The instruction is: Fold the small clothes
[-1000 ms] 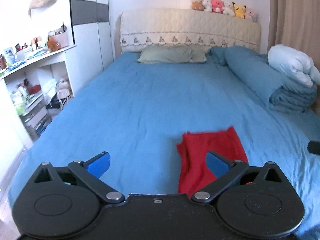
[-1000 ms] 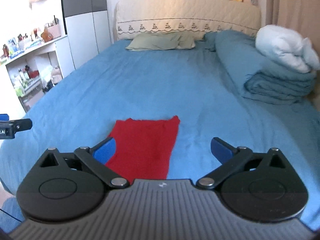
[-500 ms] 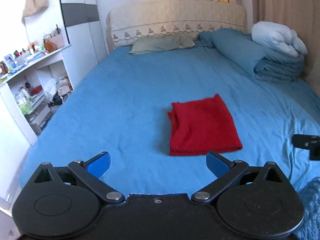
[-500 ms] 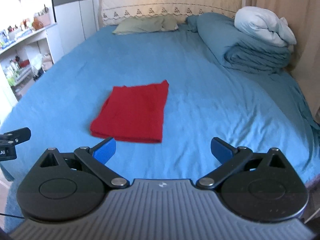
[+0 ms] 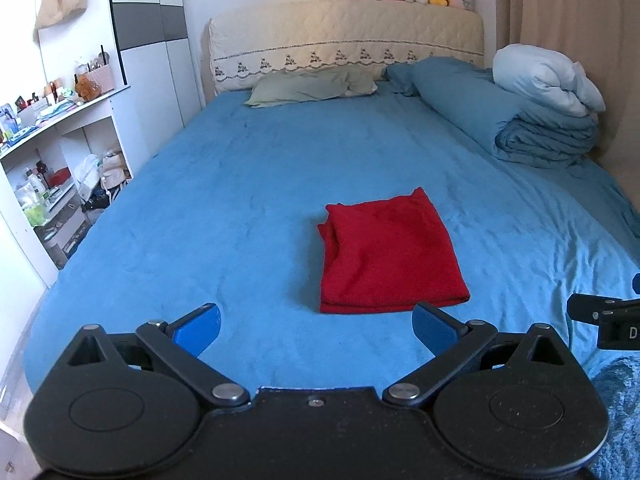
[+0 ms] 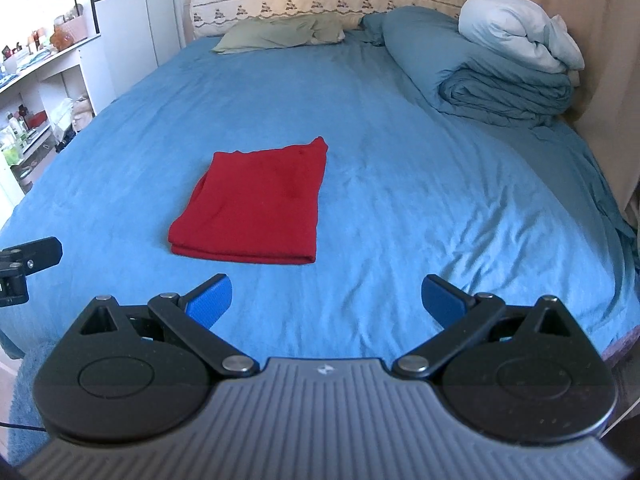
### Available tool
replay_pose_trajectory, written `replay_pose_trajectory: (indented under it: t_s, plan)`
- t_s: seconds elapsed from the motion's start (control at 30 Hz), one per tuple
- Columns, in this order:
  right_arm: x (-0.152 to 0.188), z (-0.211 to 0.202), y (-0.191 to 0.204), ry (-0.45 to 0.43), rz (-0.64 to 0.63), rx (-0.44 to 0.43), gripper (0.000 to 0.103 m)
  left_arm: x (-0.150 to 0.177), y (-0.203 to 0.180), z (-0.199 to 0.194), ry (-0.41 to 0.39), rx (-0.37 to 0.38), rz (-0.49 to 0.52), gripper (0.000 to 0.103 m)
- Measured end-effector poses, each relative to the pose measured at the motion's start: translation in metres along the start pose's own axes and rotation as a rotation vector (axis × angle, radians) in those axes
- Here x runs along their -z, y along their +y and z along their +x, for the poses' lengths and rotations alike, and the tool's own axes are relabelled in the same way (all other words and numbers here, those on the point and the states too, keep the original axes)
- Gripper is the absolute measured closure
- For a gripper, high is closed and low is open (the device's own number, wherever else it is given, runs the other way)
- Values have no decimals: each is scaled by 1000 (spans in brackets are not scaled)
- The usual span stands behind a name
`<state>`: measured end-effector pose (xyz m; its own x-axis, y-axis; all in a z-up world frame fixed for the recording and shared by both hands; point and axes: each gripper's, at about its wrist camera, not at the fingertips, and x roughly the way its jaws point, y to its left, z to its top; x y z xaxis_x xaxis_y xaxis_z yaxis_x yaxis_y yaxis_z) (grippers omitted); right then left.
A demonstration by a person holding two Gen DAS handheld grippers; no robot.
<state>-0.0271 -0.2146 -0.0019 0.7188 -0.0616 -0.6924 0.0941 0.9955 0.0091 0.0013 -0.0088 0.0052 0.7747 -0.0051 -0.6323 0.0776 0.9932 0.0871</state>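
Note:
A red garment (image 5: 390,254) lies folded into a neat rectangle on the blue bed sheet (image 5: 240,208); it also shows in the right wrist view (image 6: 256,210). My left gripper (image 5: 316,328) is open and empty, held back near the foot of the bed, just short of the garment's near edge. My right gripper (image 6: 326,300) is open and empty, also near the foot of the bed, to the right of the garment and apart from it. Neither gripper touches the cloth.
A rolled blue duvet (image 5: 520,120) with a white pillow (image 5: 548,80) lies along the bed's right side. A green pillow (image 5: 304,86) sits at the headboard. White shelves (image 5: 60,152) with clutter stand to the left. A curtain (image 6: 600,40) hangs on the right.
Both grippers have pulled back from the folded red garment toward the foot of the bed and risen. The garment lies still, and both grippers stay open.

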Motion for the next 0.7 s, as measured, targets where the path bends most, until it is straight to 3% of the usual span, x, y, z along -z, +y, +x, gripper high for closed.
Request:
replay_pose_trajectory:
  t_s: [0.7]
  plan:
    - [0, 0, 0, 8, 0, 1, 0, -1, 2, -1, 2, 11, -6, 0]
